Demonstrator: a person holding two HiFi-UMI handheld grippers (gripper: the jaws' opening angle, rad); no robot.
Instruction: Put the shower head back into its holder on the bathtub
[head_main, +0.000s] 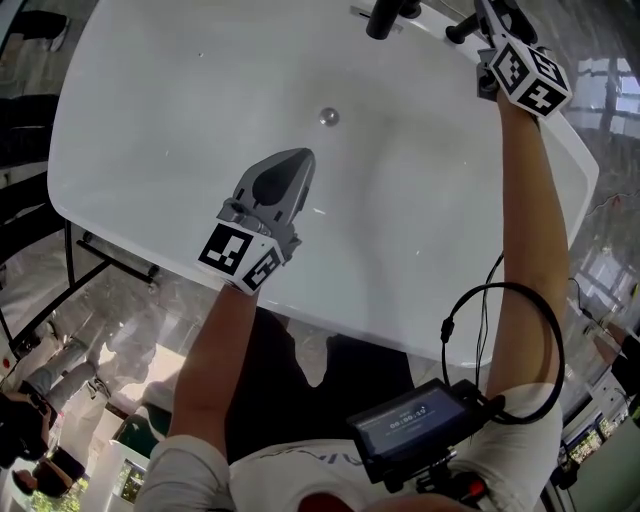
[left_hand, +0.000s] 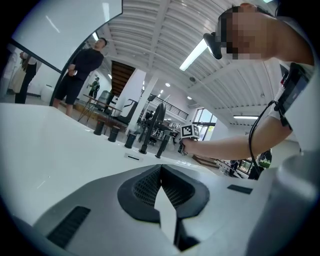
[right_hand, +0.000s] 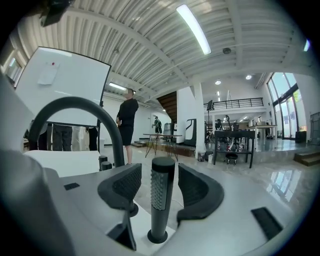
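Right claw (right_hand: 160, 176): wide open, pads clear of the shower head (right_hand: 160, 210) on both sides.
Shower head: upright in its holder (right_hand: 156, 237) on the bathtub (head_main: 150, 120) rim, between those jaws.
Left claw (left_hand: 161, 170): shut tight, empty, out over the bathtub.

Left claw (left_hand: 161, 170) jaws together, near body; right claw (right_hand: 161, 182) jaws apart, extended far forward

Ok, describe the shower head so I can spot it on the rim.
Look at the far rim of the white bathtub, right of the arched spout. The shower head is the dark upright stick between the open jaws of the right gripper; only it has a dotted spray face.
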